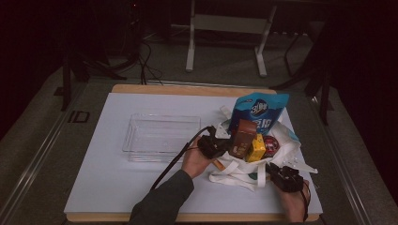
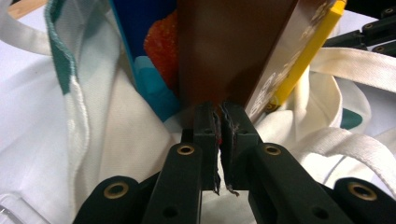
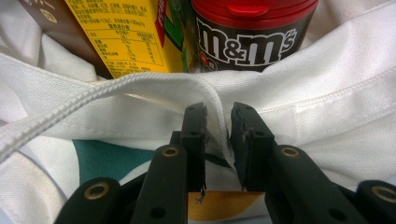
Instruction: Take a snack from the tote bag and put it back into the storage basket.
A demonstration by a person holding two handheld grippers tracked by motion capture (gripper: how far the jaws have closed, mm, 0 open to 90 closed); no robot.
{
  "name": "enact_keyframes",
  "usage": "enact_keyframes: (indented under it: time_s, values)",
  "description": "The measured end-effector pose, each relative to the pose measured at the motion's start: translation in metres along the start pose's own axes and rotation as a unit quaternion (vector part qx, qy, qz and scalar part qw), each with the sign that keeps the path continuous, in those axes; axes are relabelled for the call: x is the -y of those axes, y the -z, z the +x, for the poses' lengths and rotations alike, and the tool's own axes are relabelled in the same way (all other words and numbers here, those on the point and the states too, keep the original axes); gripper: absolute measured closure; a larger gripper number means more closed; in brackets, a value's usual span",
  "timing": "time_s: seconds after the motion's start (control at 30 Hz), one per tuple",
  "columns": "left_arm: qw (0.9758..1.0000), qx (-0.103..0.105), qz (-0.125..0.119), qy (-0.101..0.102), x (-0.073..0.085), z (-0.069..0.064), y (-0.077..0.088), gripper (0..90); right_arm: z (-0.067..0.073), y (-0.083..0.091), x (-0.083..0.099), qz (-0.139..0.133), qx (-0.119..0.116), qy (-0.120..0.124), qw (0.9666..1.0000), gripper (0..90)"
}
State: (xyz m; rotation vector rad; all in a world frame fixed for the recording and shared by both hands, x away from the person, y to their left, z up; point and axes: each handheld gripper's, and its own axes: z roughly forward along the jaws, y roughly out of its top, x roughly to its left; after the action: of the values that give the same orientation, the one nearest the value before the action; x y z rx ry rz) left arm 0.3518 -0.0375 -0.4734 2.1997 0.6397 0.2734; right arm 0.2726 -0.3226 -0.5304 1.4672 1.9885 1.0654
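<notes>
Right gripper (image 3: 218, 122) pinches white tote bag (image 3: 327, 84) rim, holding it open. Left gripper (image 2: 218, 119) clamps brown box (image 2: 233, 46) standing in bag. Unpacking step; next: lift box toward clear tray (image 1: 162, 137).

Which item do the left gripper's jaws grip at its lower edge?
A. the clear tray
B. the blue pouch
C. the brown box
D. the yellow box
C: in the left gripper view the left gripper has its jaws shut on the bottom edge of the brown box, which stands in the white bag; the yellow box lies behind it.
</notes>
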Motion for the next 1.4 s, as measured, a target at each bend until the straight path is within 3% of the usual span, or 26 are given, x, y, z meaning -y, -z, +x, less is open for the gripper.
enact_keyframes:
  time_s: [0.33, 0.43, 0.63, 0.7, 0.8, 0.93, 1.03, 1.13, 1.27, 1.3, 1.37, 1.4]
  values:
    - [0.9994, 0.03, 0.004, -0.018, 0.0, -0.012, -0.004, 84.9, -0.001, 0.0, 0.0, -0.002, -0.001, -0.001, 1.0, 75.2]
    - [0.999, 0.043, 0.001, -0.011, 0.001, -0.005, -0.003, 78.1, -0.001, 0.0, 0.0, -0.001, -0.002, -0.002, 1.0, 75.3]
    - [0.9977, 0.064, -0.017, -0.016, -0.001, 0.0, 0.007, 62.6, -0.001, 0.0, 0.001, -0.003, -0.004, -0.002, 1.0, 75.2]
    - [0.9958, 0.085, -0.03, -0.014, -0.004, 0.001, 0.011, 58.8, -0.001, 0.0, 0.001, -0.003, -0.004, -0.002, 1.0, 75.2]
    - [0.994, 0.096, -0.05, -0.015, -0.007, 0.002, 0.018, 55.5, -0.001, 0.0, 0.001, -0.004, -0.006, -0.004, 1.0, 75.1]
    - [0.9947, 0.088, -0.047, -0.023, -0.014, 0.005, 0.025, 53.6, -0.001, 0.0, 0.001, -0.004, -0.005, -0.004, 1.0, 75.1]
    - [0.9933, 0.1, -0.054, -0.025, -0.021, 0.007, 0.03, 53.6, -0.001, 0.0, 0.001, -0.004, -0.005, -0.004, 1.0, 75.1]
    - [0.9933, 0.096, -0.054, -0.035, -0.029, 0.007, 0.034, 53.6, -0.001, 0.0, 0.002, -0.005, -0.006, -0.005, 1.0, 75.1]
    - [0.9937, 0.089, -0.058, -0.034, -0.035, 0.011, 0.036, 47.0, -0.002, 0.0, 0.002, -0.006, -0.006, -0.004, 1.0, 75.1]
    - [0.9931, 0.085, -0.073, -0.035, -0.038, 0.013, 0.04, 47.0, -0.002, 0.0, 0.002, -0.005, -0.006, -0.003, 1.0, 75.1]
    - [0.99, 0.098, -0.095, -0.036, -0.04, 0.017, 0.044, 40.5, -0.002, 0.0, 0.002, -0.006, -0.007, -0.003, 1.0, 75.1]
    - [0.9898, 0.098, -0.097, -0.037, -0.041, 0.018, 0.044, 36.4, -0.002, 0.0, 0.002, -0.006, -0.007, -0.004, 0.9999, 75.1]
